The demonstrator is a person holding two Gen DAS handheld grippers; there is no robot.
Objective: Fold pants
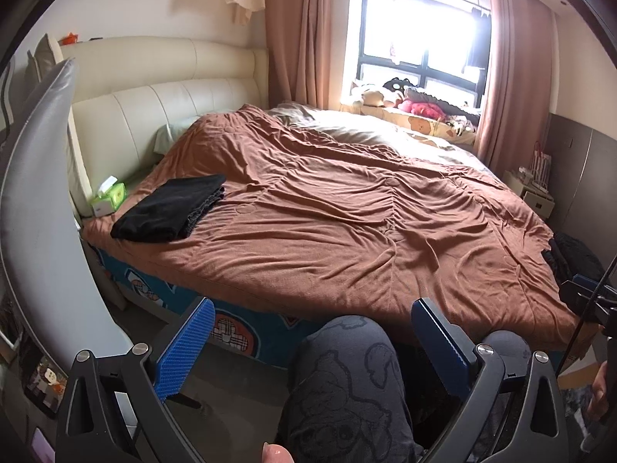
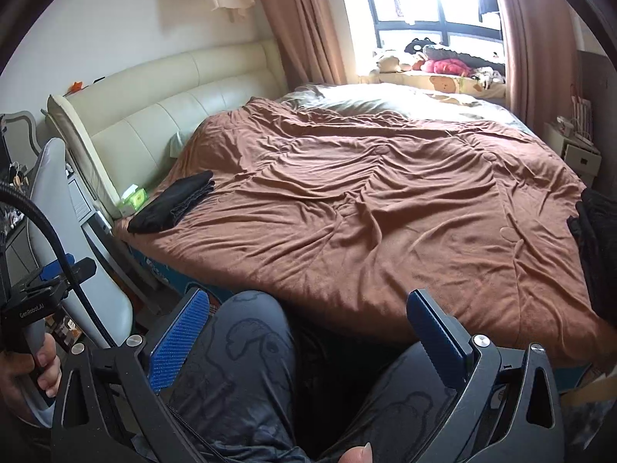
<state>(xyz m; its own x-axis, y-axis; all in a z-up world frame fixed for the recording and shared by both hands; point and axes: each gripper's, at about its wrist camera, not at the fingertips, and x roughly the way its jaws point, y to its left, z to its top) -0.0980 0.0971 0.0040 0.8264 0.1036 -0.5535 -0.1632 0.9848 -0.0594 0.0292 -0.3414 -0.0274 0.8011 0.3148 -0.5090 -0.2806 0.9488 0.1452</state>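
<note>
Two hand-held grippers were held low at the near edge of the bed [image 1: 347, 208], both with their blue-padded fingers spread wide and nothing caught between them. The left hand-held gripper [image 1: 312, 347] was framed over a knee [image 1: 347, 378] clad in grey patterned cloth, and the right hand-held gripper [image 2: 308, 339] was held above the person's lap in the same way. In the right wrist view the left hand-held gripper was also seen at the left edge, gripped by a hand [image 2: 27, 370] with a black cable running from it.

One folded pair of black pants [image 1: 169, 208] was laid flat on the brown blanket [image 1: 385, 231] at the near left corner of the bed, close to the cream padded headboard [image 1: 154, 88]. A green tissue pack [image 1: 110, 196] was set just beside the pants, between them and the headboard. A second heap of black clothing [image 2: 597, 239] was lying at the right edge of the bed, well apart from the folded pair; whether it was folded could not be told.

The blanket was spread, wrinkled, over most of the mattress, and a pale sheet was left showing toward the window [image 1: 420, 34]. Soft toys [image 1: 416, 104] were piled on the window sill, and pink curtains [image 1: 304, 31] were hung on both sides. A grey chair back [image 1: 38, 200] was seen at the far left.
</note>
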